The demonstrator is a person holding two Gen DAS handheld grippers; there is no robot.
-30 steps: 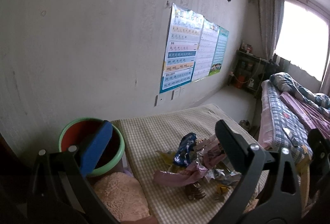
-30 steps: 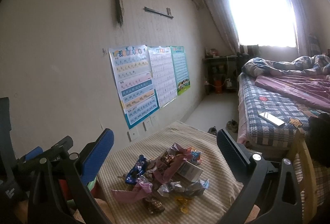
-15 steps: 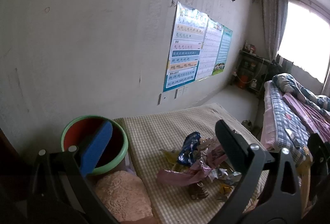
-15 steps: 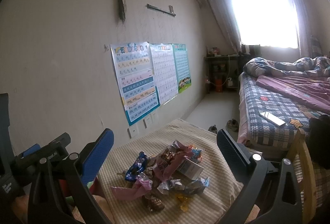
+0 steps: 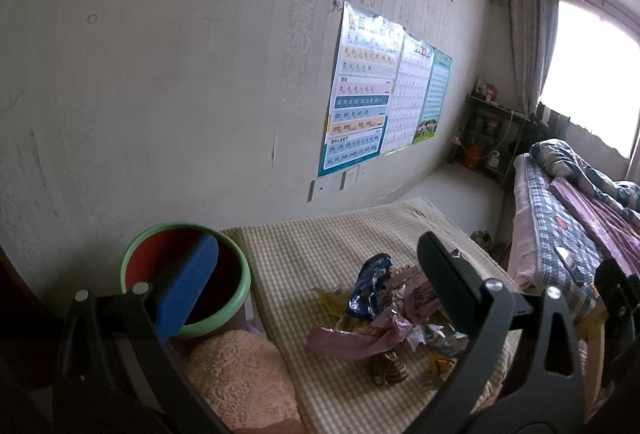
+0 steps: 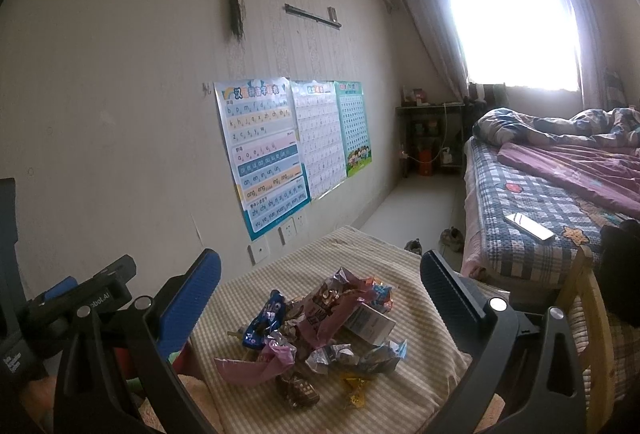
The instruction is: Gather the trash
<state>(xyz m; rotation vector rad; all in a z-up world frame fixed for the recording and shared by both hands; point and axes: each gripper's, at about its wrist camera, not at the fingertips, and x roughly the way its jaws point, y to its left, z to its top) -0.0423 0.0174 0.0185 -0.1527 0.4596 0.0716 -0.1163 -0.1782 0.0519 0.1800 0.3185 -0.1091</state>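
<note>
The left hand-held gripper (image 5: pixel 318 266) is wide apart and holds nothing; the right hand-held gripper (image 6: pixel 320 280) is also wide and empty. Both hang above the tabletop (image 5: pixel 320 234) with its checked cloth. The trash (image 6: pixel 316 334) — a heap of crumpled wrappers, blue, pink and silver — lies on the cloth, at 6 o'clock in the right view, between the two fingers there. A bin (image 5: pixel 236 266) with a green rim stands at 9 o'clock of the heap, just beside the tabletop. A bed (image 6: pixel 540 194) is at 3 o'clock.
</note>
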